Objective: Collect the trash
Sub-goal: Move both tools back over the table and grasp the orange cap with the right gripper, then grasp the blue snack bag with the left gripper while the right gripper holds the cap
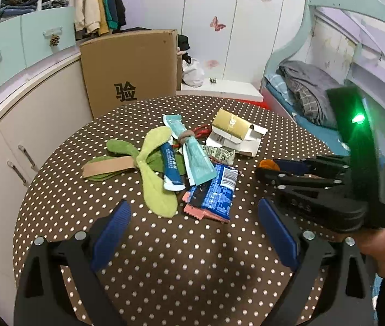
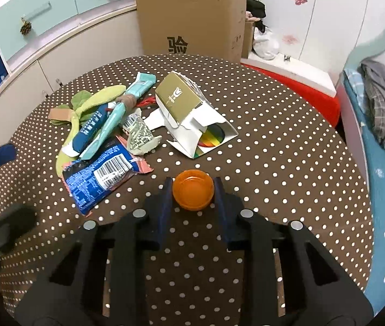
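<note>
On a round table with a brown polka-dot cloth lies a heap of trash. It holds a blue snack wrapper, a teal tube, green felt pieces and a torn gold-and-white carton. My right gripper is shut on an orange bottle cap, down at the cloth to the right of the heap. Seen from the left wrist, the right gripper pinches the cap at its tips. My left gripper stands open over the heap's near edge, nothing between its pads.
A large cardboard box stands behind the table, against low cabinets. A bed with folded bedding runs along the right. A person's hand holds the right gripper. A red item sits beyond the table's far right edge.
</note>
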`<state>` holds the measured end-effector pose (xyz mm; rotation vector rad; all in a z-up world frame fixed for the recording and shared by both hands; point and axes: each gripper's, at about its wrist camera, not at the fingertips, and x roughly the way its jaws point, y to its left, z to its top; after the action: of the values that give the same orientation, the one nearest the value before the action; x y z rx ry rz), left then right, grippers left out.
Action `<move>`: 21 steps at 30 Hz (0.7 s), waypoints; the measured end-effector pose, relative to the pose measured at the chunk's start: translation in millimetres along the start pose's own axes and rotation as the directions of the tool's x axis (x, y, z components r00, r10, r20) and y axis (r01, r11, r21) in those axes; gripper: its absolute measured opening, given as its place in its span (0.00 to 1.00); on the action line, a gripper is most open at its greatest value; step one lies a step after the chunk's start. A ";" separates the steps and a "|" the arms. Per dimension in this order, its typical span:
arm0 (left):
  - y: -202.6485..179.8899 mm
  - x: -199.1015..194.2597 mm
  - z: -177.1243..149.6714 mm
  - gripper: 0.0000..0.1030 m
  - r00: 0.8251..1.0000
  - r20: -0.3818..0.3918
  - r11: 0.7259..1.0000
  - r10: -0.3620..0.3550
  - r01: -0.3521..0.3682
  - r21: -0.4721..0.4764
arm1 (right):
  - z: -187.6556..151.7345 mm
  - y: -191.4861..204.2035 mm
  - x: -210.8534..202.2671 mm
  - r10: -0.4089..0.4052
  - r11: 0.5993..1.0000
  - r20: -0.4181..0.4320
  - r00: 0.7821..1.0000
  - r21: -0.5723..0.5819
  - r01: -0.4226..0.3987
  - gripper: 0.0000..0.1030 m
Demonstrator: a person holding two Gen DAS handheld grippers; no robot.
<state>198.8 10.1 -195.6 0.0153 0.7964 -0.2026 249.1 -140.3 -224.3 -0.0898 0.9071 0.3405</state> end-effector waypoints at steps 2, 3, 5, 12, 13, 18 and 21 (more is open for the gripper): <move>-2.5 9.5 2.3 0.90 1.000 -0.010 1.000 -0.002 0.002 0.011 | -1.7 -3.2 -3.0 0.007 1.000 0.008 1.000 0.015 -0.008 0.29; -4.5 15.5 3.7 0.90 1.000 -0.019 1.000 -0.003 0.003 0.022 | -4.0 -5.5 -5.8 0.006 1.000 0.013 1.000 0.022 -0.006 0.29; -8.9 22.5 5.3 0.89 1.000 -0.027 0.999 -0.005 0.006 0.041 | -9.4 -12.9 -12.6 0.011 0.999 0.017 1.000 0.043 -0.011 0.29; -29.3 52.4 6.6 0.65 0.996 -0.094 0.991 0.000 0.013 0.131 | -25.1 -38.7 -42.8 -0.017 0.996 0.039 0.999 0.091 0.013 0.29; -31.9 55.7 6.3 0.60 0.995 -0.101 0.990 0.000 0.014 0.141 | -27.3 -42.9 -48.5 -0.020 0.995 0.046 0.999 0.098 0.015 0.29; -35.4 54.9 5.2 0.42 0.992 -0.115 0.989 -0.041 0.057 0.138 | -35.6 -55.3 -62.6 -0.028 0.992 0.058 0.998 0.123 0.021 0.29; -38.5 45.1 -4.4 0.42 0.991 -0.118 0.988 -0.069 0.085 0.132 | -41.4 -59.0 -68.9 -0.031 0.991 0.062 0.998 0.133 0.022 0.29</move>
<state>219.2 -35.1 -228.3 0.1267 0.8952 -0.3317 197.9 -222.3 -199.6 0.0311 0.8622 0.2562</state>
